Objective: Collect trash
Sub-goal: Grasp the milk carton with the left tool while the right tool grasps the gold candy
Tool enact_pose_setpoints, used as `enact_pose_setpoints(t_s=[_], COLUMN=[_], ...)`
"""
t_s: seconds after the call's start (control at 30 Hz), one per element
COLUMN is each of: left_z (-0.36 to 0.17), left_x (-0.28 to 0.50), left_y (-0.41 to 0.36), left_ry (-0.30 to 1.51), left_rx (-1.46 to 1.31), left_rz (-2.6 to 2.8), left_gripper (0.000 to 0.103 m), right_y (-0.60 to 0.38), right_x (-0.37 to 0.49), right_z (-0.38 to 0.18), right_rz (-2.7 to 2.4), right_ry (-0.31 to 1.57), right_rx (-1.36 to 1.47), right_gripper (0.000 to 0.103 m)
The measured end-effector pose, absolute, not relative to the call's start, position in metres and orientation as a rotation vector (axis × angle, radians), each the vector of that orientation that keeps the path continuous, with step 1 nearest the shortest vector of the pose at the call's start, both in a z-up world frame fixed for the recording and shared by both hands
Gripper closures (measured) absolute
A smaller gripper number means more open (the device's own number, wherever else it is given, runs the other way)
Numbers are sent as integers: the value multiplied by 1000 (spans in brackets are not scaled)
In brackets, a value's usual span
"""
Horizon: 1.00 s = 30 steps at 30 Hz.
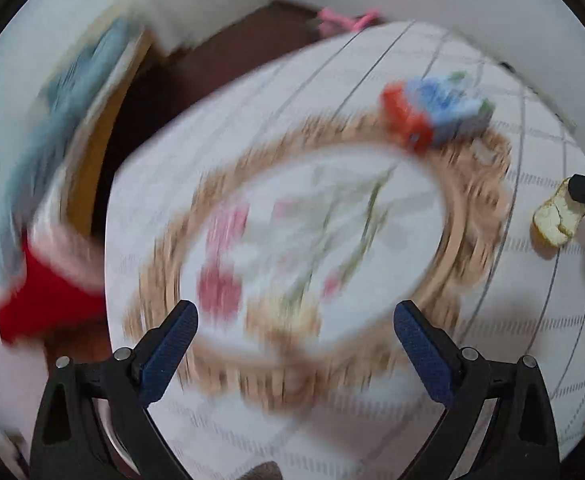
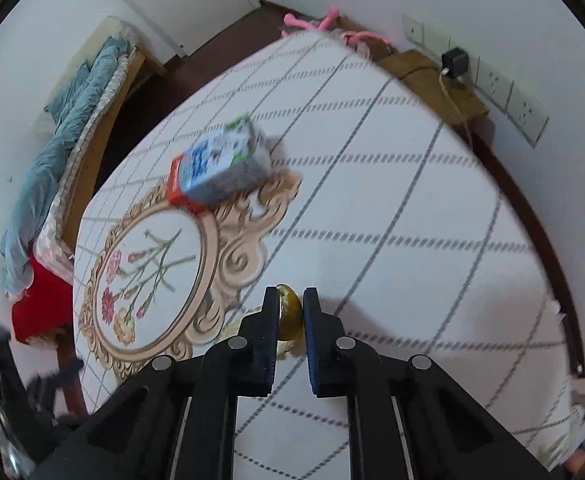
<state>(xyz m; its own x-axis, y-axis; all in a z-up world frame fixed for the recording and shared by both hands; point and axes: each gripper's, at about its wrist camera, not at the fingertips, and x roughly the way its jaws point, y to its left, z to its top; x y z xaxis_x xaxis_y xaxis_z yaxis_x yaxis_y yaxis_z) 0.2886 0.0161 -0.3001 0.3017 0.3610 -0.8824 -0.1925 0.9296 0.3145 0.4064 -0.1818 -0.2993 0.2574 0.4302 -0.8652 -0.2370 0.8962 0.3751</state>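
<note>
Hovering low in the left wrist view, the left gripper [image 1: 294, 322] spreads wide above the checked white tablecloth [image 1: 412, 420]; the red-and-blue carton [image 1: 432, 114] sits upper right. Lower centre, the right gripper [image 2: 291, 306] clamps a yellow fruit peel [image 2: 290, 312].

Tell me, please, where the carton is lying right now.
The carton lies on the tablecloth, overlapping the top of the floral frame print, beyond the right hand-held gripper and to its left.
</note>
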Motion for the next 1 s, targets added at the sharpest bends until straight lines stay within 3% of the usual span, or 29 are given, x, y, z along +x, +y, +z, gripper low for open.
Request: enact_pose_setpoints(t_s=[0.3, 0.5, 0.57, 0.6, 0.63, 1.0], left_z=[-303, -324, -328, -326, -324, -302], left_x=[404, 440, 439, 440, 446, 400], left_y=[-30, -35, -31, -29, -25, 3], left_ry=[1188, 1283, 1289, 1307, 1315, 1242], left_rx=[503, 485, 459, 403, 362, 103], left_rz=[-12, -166, -187, -214, -218, 92], left_gripper=[3, 4, 19, 39, 45, 51], right_y=[-213, -210, -209, -208, -209, -200], right_x=[482, 509, 511, 511, 511, 485], right_z=[-305, -313, -314, -314, -314, -302], right_rz=[344, 345, 351, 355, 357, 426], right_ry=[1290, 1324, 1324, 1322, 1320, 1283], right_rx=[218, 188, 182, 180, 177, 171], right_gripper=[90, 91, 91, 91, 91, 91])
